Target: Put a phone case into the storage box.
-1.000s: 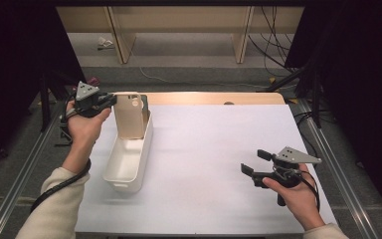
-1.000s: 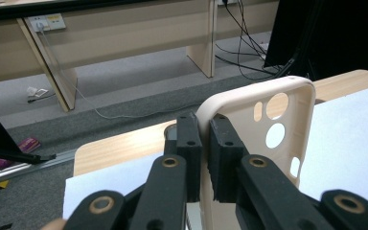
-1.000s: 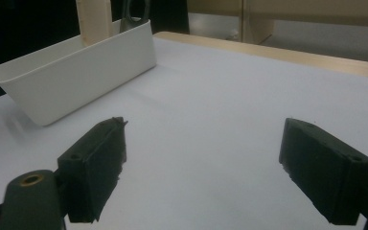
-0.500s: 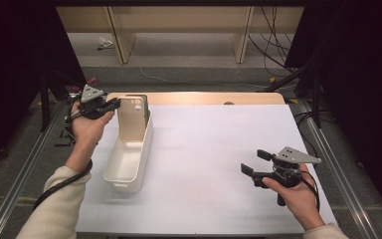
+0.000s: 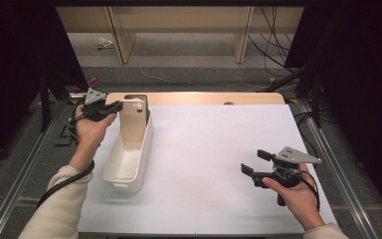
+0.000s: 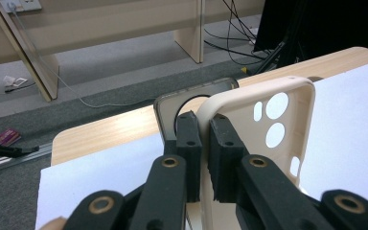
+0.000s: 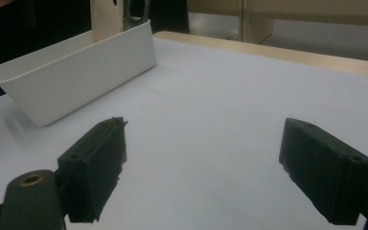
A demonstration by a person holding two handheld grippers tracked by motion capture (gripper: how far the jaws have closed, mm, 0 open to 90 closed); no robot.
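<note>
High view: the left gripper (image 5: 110, 106) sits at about ten o'clock on the table (image 5: 219, 149). Its jaws are squeezed tight on the edge of a cream phone case (image 5: 132, 122), which stands upright in the far end of a long white tub (image 5: 124, 167). A dark phone case (image 5: 143, 102) stands just behind the cream one (they look like they touch, but it is hard to be sure). Left gripper view shows the cream phone case (image 6: 268, 143) pinched between the two black pads, with round holes in it. The right gripper (image 5: 256, 162) is at about four o'clock, well apart from the tub, and its jaws are wide open with nothing between them.
</note>
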